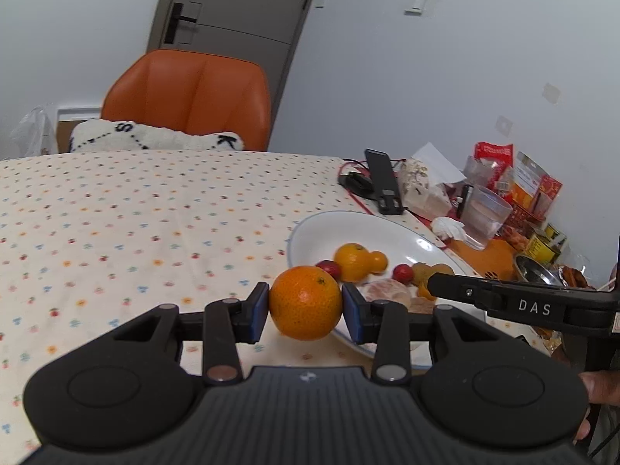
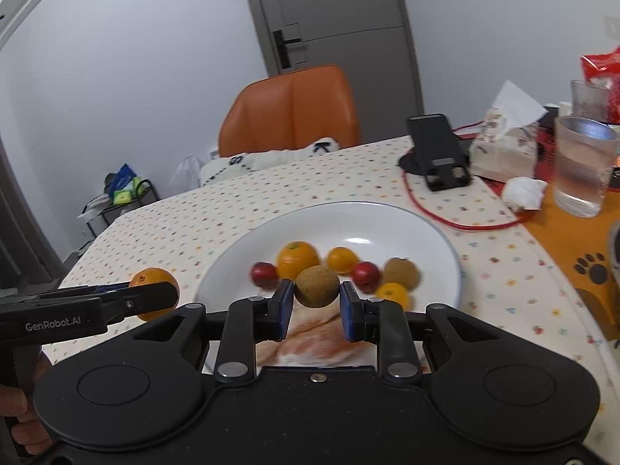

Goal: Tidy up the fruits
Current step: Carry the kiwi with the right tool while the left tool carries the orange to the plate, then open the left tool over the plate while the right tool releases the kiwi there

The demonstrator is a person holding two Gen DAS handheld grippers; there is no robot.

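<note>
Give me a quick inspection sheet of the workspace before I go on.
Surface: table under a dotted tablecloth.
Job's things: white plate holding an orange, red fruits, a kiwi, small yellow fruits and a peeled piece.
Clutter: phone stand, tissue pack, glass, crumpled tissue, snack packets.
Grippers: left tool shut on a large orange; right tool, grip unclear, brackets a second kiwi.
Cables: red cable beside the plate.
Surroundings: orange chair, door, white walls.
</note>
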